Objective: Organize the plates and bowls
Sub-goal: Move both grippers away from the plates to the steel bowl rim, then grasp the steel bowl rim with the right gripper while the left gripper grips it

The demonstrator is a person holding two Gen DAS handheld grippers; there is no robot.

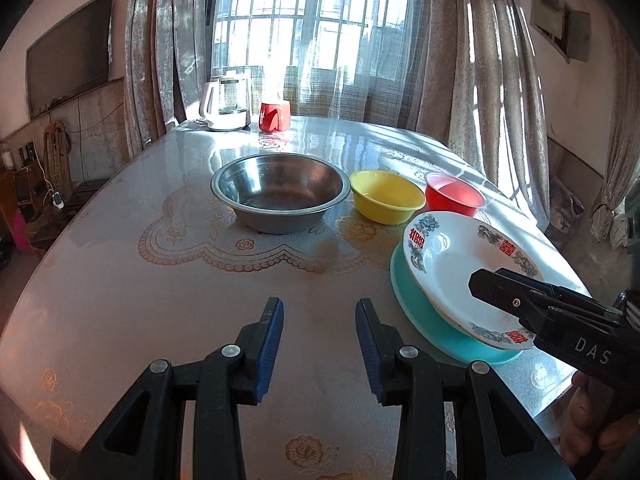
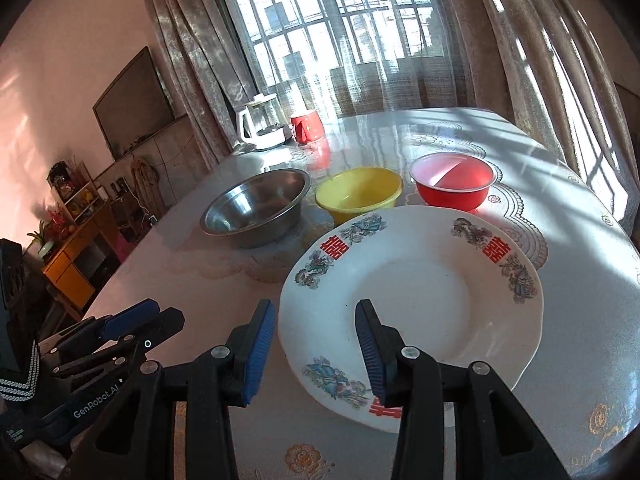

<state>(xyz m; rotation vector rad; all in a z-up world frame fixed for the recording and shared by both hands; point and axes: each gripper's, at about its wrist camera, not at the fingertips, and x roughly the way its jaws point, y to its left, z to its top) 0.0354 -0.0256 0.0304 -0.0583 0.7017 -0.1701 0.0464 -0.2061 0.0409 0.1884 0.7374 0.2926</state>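
A white plate (image 1: 444, 264) with red characters and floral rim hangs tilted over a teal plate (image 1: 416, 312) at the table's right. My right gripper (image 1: 486, 292) is shut on its near rim, one finger above and one below. In the right wrist view that plate (image 2: 420, 300) fills the space ahead of my right gripper (image 2: 315, 308) and hides the teal plate. Behind stand a steel bowl (image 1: 280, 196), a yellow bowl (image 1: 386, 194) and a red bowl (image 1: 454, 196) in a row. My left gripper (image 1: 319, 308) hovers open over bare tablecloth, nothing between its fingers.
A white kettle (image 1: 224, 104) and a red mug (image 1: 274, 116) stand at the far edge of the round table (image 1: 140, 300) by the curtained window. The table's right edge runs close past the teal plate. A person's hand (image 1: 588, 420) holds the right gripper.
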